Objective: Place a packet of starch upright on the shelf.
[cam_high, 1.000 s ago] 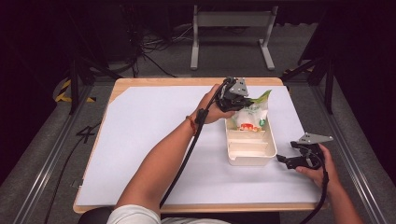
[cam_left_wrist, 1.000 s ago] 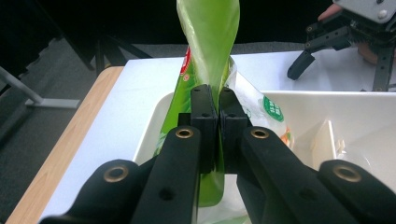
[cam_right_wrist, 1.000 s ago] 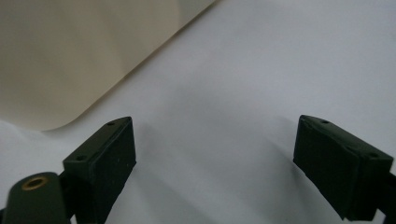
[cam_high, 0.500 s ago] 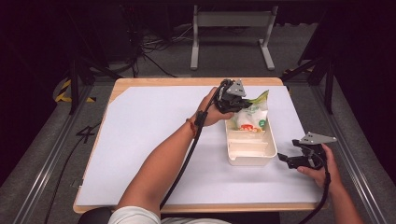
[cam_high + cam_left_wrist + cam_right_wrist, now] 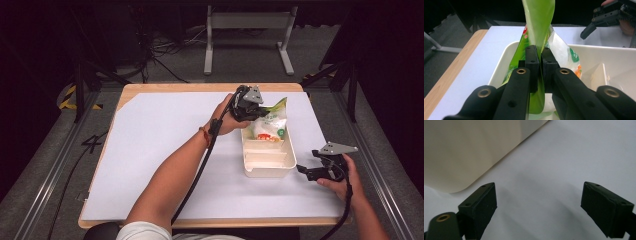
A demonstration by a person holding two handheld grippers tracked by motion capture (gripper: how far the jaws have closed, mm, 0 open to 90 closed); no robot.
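**Bag pinched over the tray**

Centre frame, the left gripper (image 5: pixel 539 72) clamps tight on the green snack bag (image 5: pixel 537 22) above the cream tray (image 5: pixel 270 162). Lower right, the right gripper (image 5: pixel 539 207) gapes wide, empty, beside the tray's corner.

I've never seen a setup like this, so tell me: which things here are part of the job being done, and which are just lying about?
In use:
- snack bag, pinched by the left hand-held gripper
- cream divided tray, holding the bag's lower end
- right hand-held gripper, open, beside the tray

Lying about:
- metal stand on the floor behind the table
- cables on the floor
- yellow-black tape
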